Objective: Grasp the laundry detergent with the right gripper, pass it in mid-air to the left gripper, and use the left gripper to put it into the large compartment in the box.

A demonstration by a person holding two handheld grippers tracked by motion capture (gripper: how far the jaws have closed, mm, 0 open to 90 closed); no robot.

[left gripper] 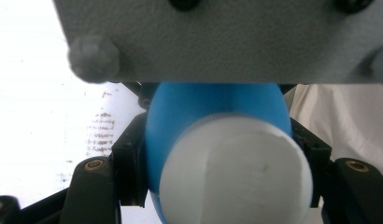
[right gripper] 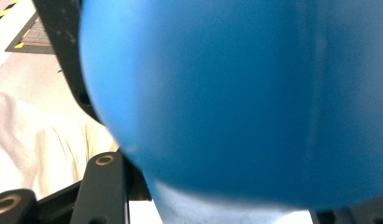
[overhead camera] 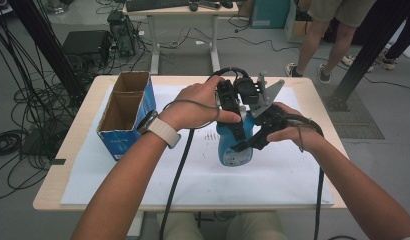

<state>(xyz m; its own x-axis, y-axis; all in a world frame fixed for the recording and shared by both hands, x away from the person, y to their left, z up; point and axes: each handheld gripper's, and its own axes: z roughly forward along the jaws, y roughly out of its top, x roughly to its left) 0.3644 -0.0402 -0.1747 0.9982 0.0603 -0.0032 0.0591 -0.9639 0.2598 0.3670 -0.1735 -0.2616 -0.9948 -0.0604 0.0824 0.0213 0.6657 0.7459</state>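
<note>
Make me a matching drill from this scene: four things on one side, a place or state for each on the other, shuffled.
Things:
1. blue bottle
2. cardboard box
3. white cap
4. watch

Places or states:
A. open, at the table's left
B. on the left wrist
C. clamped by both hand-held grippers
D. on the bottle's top, seen in the left gripper view

Pairs: 1-C, 2-A, 3-D, 4-B
</note>
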